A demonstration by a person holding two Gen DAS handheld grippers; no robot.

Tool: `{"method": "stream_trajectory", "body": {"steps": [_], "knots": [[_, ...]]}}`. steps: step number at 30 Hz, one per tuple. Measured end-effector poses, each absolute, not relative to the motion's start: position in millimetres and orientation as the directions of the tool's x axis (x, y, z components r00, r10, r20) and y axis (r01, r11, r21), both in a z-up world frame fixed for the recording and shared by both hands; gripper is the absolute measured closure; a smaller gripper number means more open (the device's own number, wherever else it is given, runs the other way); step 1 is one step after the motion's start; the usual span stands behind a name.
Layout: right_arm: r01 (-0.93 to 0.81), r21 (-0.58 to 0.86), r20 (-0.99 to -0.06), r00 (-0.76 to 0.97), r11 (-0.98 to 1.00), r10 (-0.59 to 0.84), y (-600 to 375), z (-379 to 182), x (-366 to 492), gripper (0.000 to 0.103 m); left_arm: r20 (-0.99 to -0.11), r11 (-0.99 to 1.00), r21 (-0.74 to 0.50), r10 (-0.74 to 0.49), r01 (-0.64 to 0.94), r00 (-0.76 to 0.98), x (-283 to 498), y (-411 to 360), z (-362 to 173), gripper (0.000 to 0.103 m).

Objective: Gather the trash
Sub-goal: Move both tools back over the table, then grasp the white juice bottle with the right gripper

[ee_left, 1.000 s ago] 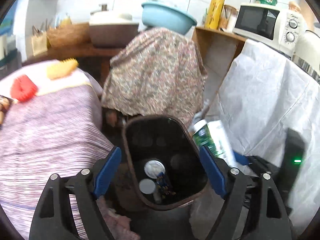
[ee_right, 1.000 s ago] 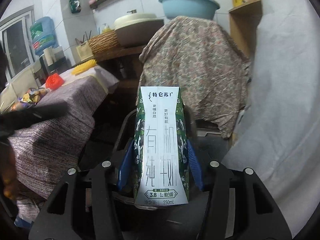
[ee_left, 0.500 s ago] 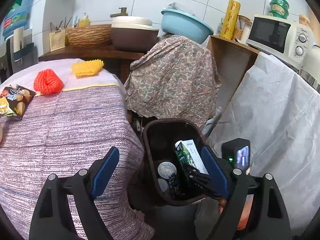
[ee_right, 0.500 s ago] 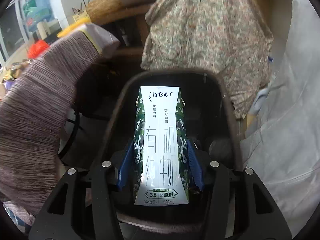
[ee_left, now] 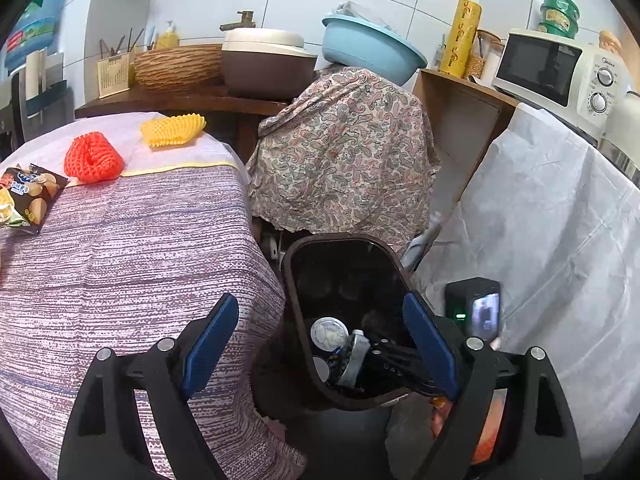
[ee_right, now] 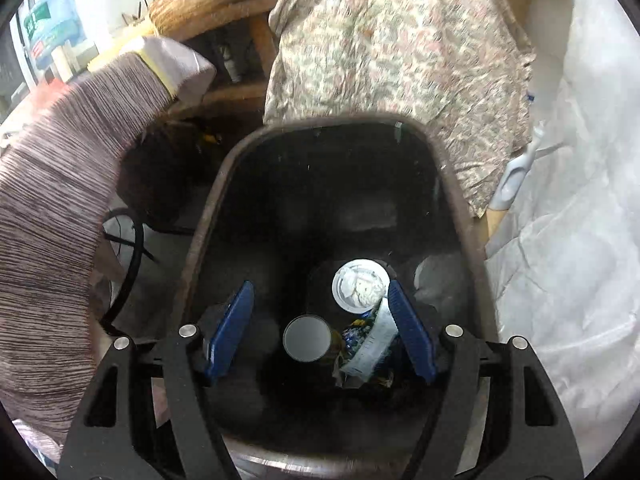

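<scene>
Kitchen clutter fills both views, with a dark trash bin [ee_right: 320, 184] low in the middle. Nearest in the right wrist view, the right gripper [ee_right: 320, 332] points steeply down into the bin mouth; its jaws have just been opening and now stand apart with nothing pressed between the blue pads. The milk carton [ee_right: 374, 344] lies loose at the bin bottom, tilted against the right pad side, though blur makes contact hard to judge. Beside it sit one round cup lid [ee_right: 307, 338] and one white cup [ee_right: 360, 286] holding crumpled paper.

From the left wrist view, the left gripper [ee_left: 320, 344] hovers wide open and empty, one finger over the striped table [ee_left: 120, 248], the other over the bin's right rim. Only this view shows the table top: one snack bag [ee_left: 28, 196] at the left edge, one red foam net [ee_left: 94, 158] and one yellow foam net [ee_left: 172, 130] farther back. Beyond stand one paisley cloth [ee_left: 344, 152], one blue basin [ee_left: 372, 54] and, in the upper right, one microwave [ee_left: 556, 68]. The right gripper's black body also appears here, reaching into the bin from lower right.
</scene>
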State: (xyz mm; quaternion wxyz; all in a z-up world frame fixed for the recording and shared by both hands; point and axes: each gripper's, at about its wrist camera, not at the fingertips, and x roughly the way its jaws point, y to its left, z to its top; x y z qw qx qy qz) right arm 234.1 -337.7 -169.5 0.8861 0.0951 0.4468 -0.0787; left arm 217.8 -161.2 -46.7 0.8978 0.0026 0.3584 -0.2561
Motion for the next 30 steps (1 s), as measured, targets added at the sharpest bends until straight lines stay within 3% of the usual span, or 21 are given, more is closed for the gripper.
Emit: {"method": "stream_trajectory", "body": {"steps": [6,14,22,30], "knots": [[0.16,0.106,-0.744,0.668,0.981,-0.029,-319,-115,222,0.028,-0.628,0.871,-0.188,-0.462,0.454,0.627,212,-148,-36,0.019],[-0.01,0.138,-0.677,0.729,0.99,0.102,-265,-64,236,0.025,-0.605,0.921,-0.161,-0.376,0.355,0.702,204,-89,-18,0.014],[-0.281,0.151,-0.642,0.701,0.948,0.31,-179,-28,265,0.022,-0.6,0.981,-0.152,-0.19,0.122,0.777,195,13,-10,0.011],[-0.611,0.106,-0.658,0.549,0.785,0.515,-42,-2,293,0.022,-0.635,0.991,-0.091,0.021,-0.102,0.773,178,113,-10,0.009]]}}
